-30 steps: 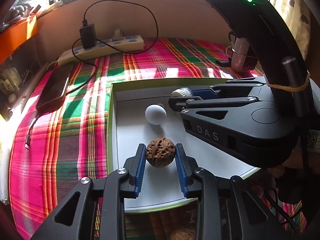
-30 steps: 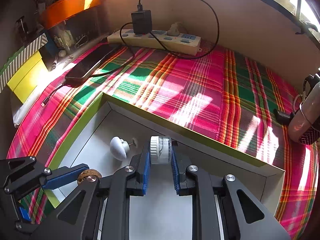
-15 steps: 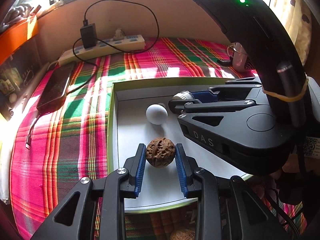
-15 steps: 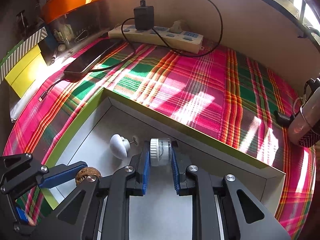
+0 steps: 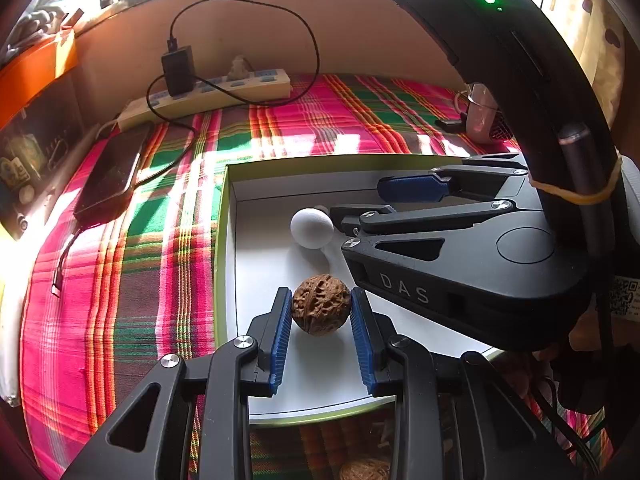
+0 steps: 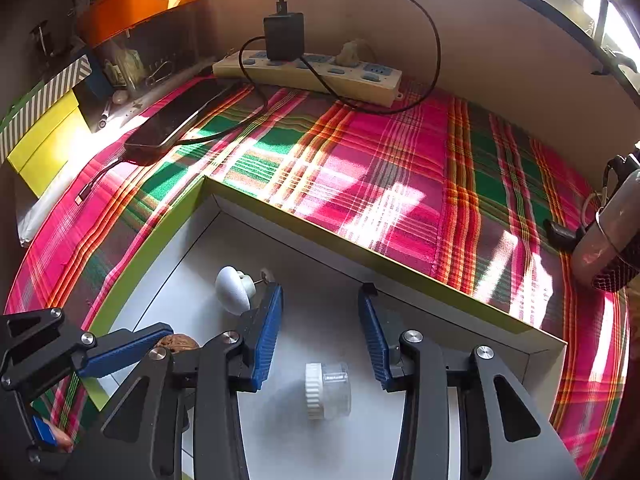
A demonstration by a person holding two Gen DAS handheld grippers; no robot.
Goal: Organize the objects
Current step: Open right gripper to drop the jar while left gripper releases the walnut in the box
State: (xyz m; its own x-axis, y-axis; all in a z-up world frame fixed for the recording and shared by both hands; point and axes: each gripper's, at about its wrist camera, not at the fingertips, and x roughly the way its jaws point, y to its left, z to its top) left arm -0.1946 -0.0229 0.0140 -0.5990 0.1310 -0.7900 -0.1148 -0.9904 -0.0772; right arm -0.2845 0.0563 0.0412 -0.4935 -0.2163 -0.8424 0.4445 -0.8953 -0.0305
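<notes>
Holding: our left gripper (image 5: pixel 321 322) pinches the walnut (image 5: pixel 321 309), hard, bumpy, light.
Releasing: our right gripper (image 6: pixel 320 322) fingers just opened; small jar (image 6: pixel 328 390) lies free, slippery.

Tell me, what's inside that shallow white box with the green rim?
Inside the box lie a small clear jar with a white cap and a white knob. A walnut sits between the left gripper pads. The grippers hide part of the floor.

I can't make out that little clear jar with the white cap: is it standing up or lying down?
Lying on its side. The little clear jar rests on the tray floor, cap pointing sideways, loose between the open right claw pads.
</notes>
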